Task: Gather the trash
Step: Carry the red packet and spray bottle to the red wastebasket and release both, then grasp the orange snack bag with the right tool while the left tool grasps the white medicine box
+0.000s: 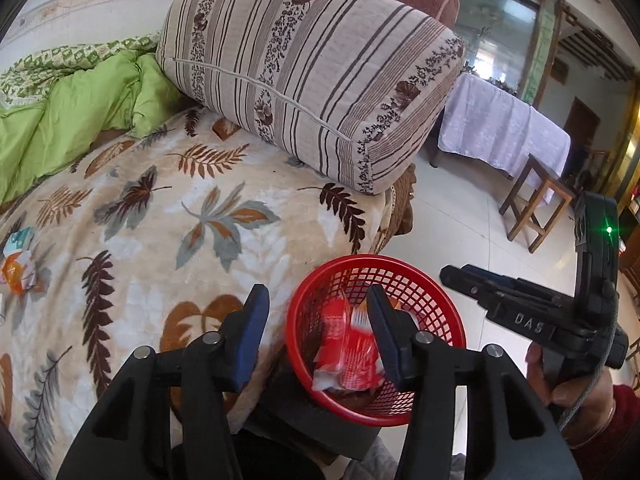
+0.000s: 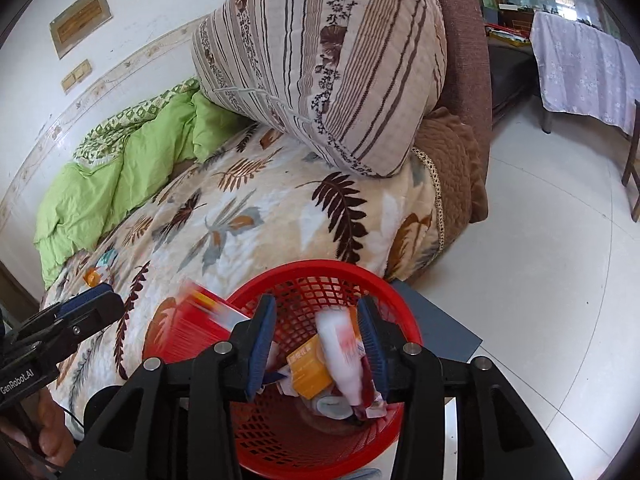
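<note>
Left claw (image 1: 318,334): released, empty, above red basket's (image 1: 448,312) near rim.
Right claw (image 2: 316,338): released over wrappers (image 2: 344,356); bare floor (image 2: 540,240) rightward.

"DAS" on right tongs (image 1: 450,276), "GenRobot.AI" on left tongs (image 2: 86,298)

- The red basket (image 2: 320,360) sits at the bed edge, mouth open upward, both grippers' fingers over it.
- Wrappers (image 2: 332,364) pile its floor; upper walls are free.
- The leaf-print blanket (image 1: 200,216) is broad and flat, open to reach across.
- The striped cushion (image 1: 312,80) blocks the far end; the green quilt (image 1: 68,120) crowds the wall side.
- Loose wrappers (image 1: 18,268) lie unobstructed on the blanket's near edge.
</note>
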`<move>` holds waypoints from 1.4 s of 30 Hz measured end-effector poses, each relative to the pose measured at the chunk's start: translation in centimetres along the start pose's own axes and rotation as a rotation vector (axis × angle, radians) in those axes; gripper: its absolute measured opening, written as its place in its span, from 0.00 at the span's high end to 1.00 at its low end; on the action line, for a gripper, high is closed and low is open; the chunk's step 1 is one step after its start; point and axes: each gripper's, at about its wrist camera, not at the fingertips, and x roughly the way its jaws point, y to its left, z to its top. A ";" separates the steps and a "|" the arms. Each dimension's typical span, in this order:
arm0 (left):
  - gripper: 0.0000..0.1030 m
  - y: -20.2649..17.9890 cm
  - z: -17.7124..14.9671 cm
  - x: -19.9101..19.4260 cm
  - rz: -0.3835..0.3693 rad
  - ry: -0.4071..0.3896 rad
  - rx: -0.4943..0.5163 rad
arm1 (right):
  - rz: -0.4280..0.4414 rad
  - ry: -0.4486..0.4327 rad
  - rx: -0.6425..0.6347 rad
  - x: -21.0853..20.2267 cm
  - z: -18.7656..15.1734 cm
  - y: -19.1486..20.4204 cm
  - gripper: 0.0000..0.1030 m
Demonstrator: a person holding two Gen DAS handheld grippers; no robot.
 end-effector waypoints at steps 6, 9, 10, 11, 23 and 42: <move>0.51 4.1 -0.3 -2.7 0.065 -0.047 -0.069 | 0.027 -0.016 -0.018 -0.1 0.4 1.2 0.57; 0.47 6.0 -0.8 -3.9 0.108 -0.057 -0.090 | 0.076 0.003 -0.050 0.8 0.3 3.4 0.57; 0.47 6.7 -1.1 -4.4 0.125 -0.062 -0.099 | 0.091 0.008 -0.064 1.1 0.3 4.3 0.57; 0.46 7.4 -1.3 -4.9 0.139 -0.065 -0.108 | 0.108 0.016 -0.080 1.4 0.2 5.4 0.57; 0.45 20.2 -5.6 -10.7 0.319 -0.109 -0.339 | 0.313 0.132 -0.299 5.4 -1.5 18.8 0.56; 0.37 41.6 -12.9 -14.2 0.557 -0.172 -0.770 | 0.359 0.235 -0.496 20.5 -1.0 43.2 0.34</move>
